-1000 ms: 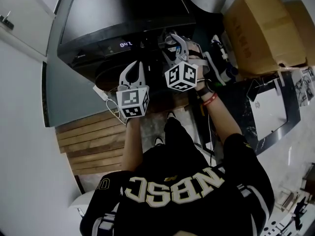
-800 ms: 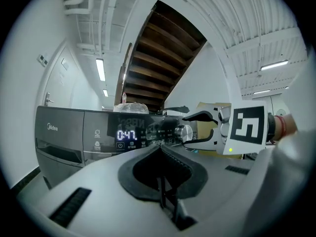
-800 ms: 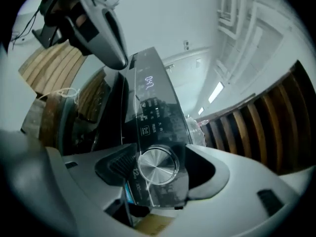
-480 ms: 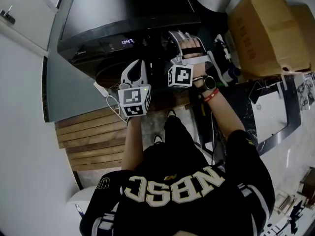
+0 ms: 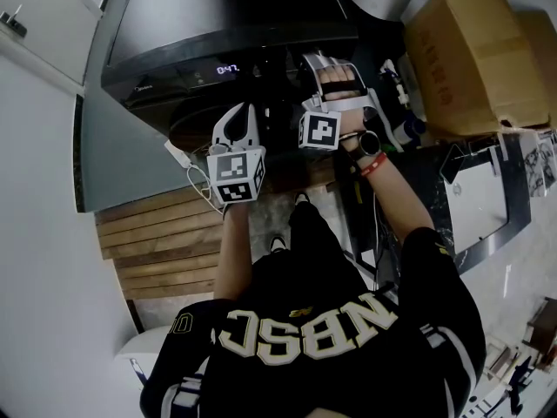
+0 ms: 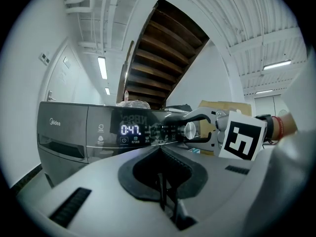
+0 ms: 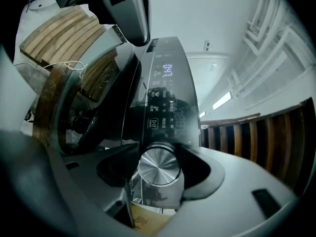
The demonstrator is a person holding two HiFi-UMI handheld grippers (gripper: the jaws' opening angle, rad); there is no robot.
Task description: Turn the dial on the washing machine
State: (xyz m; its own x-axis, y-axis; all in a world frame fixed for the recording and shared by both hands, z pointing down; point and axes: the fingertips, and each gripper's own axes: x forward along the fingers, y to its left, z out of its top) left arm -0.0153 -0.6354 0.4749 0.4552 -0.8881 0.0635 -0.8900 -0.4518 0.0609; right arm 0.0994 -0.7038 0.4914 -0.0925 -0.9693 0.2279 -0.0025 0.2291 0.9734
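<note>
The dark washing machine (image 5: 174, 24) shows 0:47 on its lit display (image 6: 130, 129). Its silver dial (image 7: 159, 168) sits at the right end of the control panel, also in the left gripper view as the dial (image 6: 190, 130). My right gripper (image 5: 320, 66) is around it: one jaw on each side of the knob, closing, the pads against its rim. In the head view the dial is hidden behind that gripper. My left gripper (image 5: 237, 122) hovers in front of the machine's door, left of the right one, shut and holding nothing.
The round door (image 7: 74, 112) lies below the panel. A large cardboard box (image 5: 470, 50) stands right of the machine. Wooden slats (image 5: 165, 251) lie on the floor at the left, and a white cable (image 5: 187, 177) hangs near the left gripper.
The right gripper has rolled about a quarter turn at the dial, so its marker cube shows another face. The left gripper has barely moved. The display reads the same.
</note>
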